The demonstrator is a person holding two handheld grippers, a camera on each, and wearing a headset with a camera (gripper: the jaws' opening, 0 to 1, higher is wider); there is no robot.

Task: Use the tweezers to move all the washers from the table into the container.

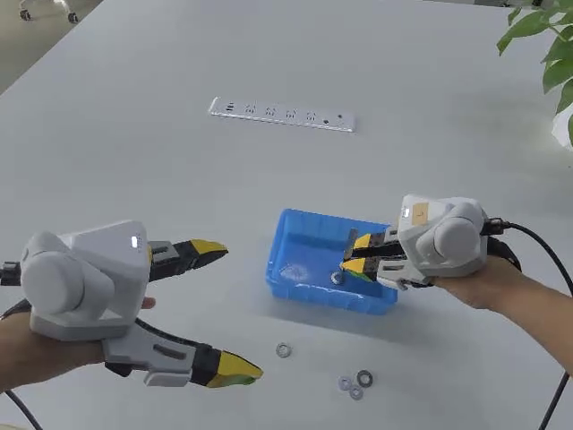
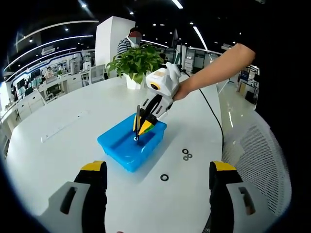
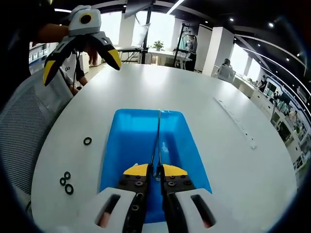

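A blue container (image 1: pixel 304 246) sits mid-table. My right gripper (image 1: pixel 360 255) is shut on slim tweezers (image 3: pixel 157 141), which reach down into the container (image 3: pixel 129 145). One washer (image 1: pixel 337 279) shows inside, at the tweezers' tip; whether it is pinched I cannot tell. Several washers lie on the table in front of the container: a single one (image 1: pixel 284 350) and a cluster of three (image 1: pixel 356 385). My left gripper (image 1: pixel 224 309) hovers open to the left of the container, holding nothing. From its own view the container (image 2: pixel 116 145), the right gripper (image 2: pixel 146 121) and the cluster (image 2: pixel 186 155) show ahead.
A white power strip (image 1: pixel 282 115) lies farther back on the table. A potted plant (image 1: pixel 546 45) stands at the far right edge. A mesh chair (image 2: pixel 257 145) is beside the table. The right gripper's cable (image 1: pixel 546 260) trails off to the right.
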